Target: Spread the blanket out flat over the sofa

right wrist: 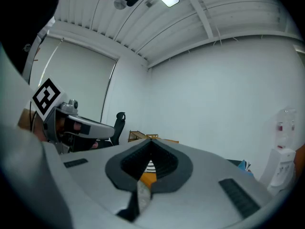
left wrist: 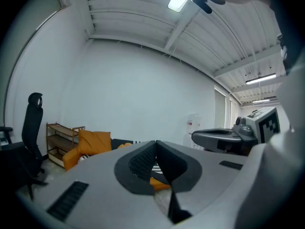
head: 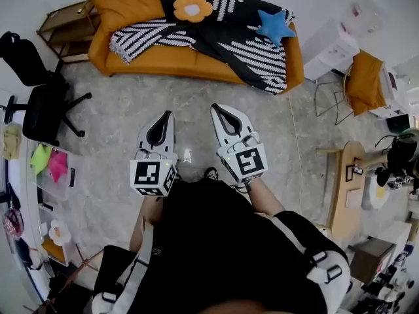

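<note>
Both closed, left claw (head: 169, 114) and right claw (head: 215, 107) face the sofa (head: 171, 59) and rumpled blanket (head: 253, 51).

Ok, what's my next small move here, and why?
Probably walk closer to the sofa, opening both jaws on the way: the blanket lies crumpled and twisted across it, while the left gripper and right gripper are shut, empty and well short of it.

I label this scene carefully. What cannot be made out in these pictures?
- Head view: sofa seat, partly covered by the striped blanket.
- Left gripper view: most of the sofa, behind the shut left gripper.
- Right gripper view: likewise, behind the shut right gripper.
- Head view: items on the table, too small.
</note>
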The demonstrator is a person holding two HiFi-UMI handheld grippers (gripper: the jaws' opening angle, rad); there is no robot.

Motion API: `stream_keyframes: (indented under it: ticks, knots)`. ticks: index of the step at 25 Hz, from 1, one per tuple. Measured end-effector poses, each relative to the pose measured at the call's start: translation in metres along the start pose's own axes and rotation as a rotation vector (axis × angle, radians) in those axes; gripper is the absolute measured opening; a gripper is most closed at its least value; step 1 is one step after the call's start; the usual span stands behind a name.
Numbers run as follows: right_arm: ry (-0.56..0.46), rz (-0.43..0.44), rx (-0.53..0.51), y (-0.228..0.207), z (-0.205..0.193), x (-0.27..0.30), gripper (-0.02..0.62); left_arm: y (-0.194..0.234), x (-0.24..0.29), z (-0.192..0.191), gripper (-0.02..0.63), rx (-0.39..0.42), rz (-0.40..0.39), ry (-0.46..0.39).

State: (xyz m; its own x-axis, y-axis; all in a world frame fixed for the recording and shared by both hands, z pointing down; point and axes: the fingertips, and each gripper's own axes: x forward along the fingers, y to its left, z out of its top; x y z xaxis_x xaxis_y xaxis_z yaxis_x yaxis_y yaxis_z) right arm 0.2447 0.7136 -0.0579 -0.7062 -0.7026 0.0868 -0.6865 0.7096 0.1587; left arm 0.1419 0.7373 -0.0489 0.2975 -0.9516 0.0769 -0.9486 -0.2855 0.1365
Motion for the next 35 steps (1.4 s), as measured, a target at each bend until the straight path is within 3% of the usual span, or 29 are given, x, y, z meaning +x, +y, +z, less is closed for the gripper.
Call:
stream_keyframes:
  ticks: [5, 9, 12, 14, 16, 23, 35]
  knots:
    - [0.08, 0.025, 0.007, 0.027, -0.023, 0.012, 0.008, 0.017, -0.011, -0.045, 0.025, -0.104, -0.034, 0.124]
    - [0.139, 0.028, 0.043, 0.041, -0.043, 0.022, 0.009, 0.038, -0.023, -0.061, 0.025, -0.106, -0.031, 0.169]
    - [0.16, 0.012, 0.046, 0.049, -0.046, 0.031, 0.015, 0.057, -0.027, -0.057, 0.051, -0.08, -0.022, 0.158]
    - [0.178, -0.003, 0.039, 0.055, -0.047, 0.037, 0.044, 0.068, -0.028, -0.054, 0.132, -0.08, -0.032, 0.149]
    - [0.188, -0.013, 0.023, 0.06, -0.047, 0.045, 0.09, 0.078, -0.03, -0.055, 0.171, -0.084, -0.052, 0.15]
    - [0.251, -0.058, 0.024, 0.067, -0.061, 0.049, 0.19, 0.11, -0.04, -0.065, 0.215, -0.1, -0.051, 0.176]
    - [0.3, -0.064, 0.031, 0.056, -0.078, 0.076, 0.232, 0.139, -0.022, -0.074, 0.225, -0.126, -0.037, 0.202]
